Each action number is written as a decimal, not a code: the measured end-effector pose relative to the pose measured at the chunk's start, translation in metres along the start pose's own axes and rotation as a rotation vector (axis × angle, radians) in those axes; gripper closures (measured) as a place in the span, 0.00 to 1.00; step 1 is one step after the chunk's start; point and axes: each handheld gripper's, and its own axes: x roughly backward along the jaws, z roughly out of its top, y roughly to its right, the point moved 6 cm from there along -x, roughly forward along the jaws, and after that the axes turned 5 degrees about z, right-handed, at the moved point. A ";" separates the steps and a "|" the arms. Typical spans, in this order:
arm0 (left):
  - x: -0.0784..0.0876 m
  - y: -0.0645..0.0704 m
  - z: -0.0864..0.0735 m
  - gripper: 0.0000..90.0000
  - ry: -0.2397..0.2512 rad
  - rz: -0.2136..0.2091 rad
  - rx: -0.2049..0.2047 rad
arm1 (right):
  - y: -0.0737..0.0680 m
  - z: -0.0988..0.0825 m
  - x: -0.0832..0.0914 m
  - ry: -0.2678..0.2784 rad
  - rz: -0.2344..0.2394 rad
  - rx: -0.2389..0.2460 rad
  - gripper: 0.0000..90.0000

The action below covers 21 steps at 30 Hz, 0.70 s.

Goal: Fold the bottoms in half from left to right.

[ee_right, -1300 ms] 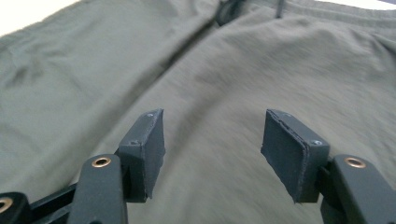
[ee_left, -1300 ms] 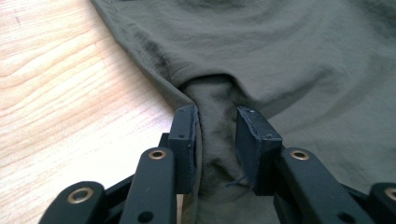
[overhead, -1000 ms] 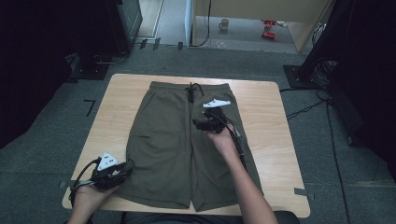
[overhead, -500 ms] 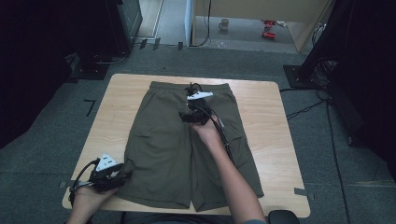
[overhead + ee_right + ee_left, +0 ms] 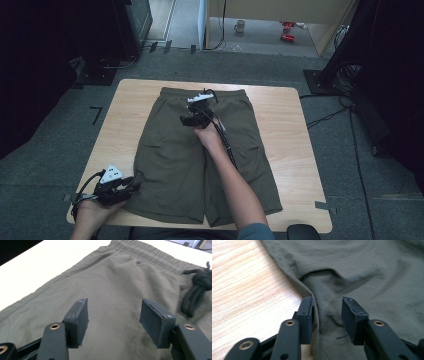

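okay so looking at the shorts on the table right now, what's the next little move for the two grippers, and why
Probably close the left gripper fully on the bunched side edge of the shorts: fabric sits between its jaws, which have just been closing, but a gap remains. The right gripper hangs open over flat cloth below the waistband, beside the drawstring, gripping nothing.

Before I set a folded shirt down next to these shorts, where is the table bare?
The widest bare wood is the table strip right of the shorts, from the far right corner down the right edge. A narrower strip runs left of the shorts along the far left side. The near left corner is crowded by the left gripper; the right gripper is over the waistband.
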 end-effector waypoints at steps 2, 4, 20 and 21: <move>0.000 0.001 0.000 0.75 -0.001 -0.002 -0.004 | -0.002 0.000 -0.004 -0.013 0.005 -0.002 0.42; 0.000 0.002 0.000 0.78 -0.004 -0.011 -0.008 | -0.006 0.002 -0.012 -0.031 0.014 -0.003 0.42; 0.002 0.012 -0.002 0.82 -0.024 -0.041 -0.031 | -0.025 0.022 -0.068 -0.040 0.009 0.013 0.36; 0.002 0.013 -0.002 0.82 -0.025 -0.044 -0.034 | -0.025 0.023 -0.072 -0.043 0.009 0.011 0.36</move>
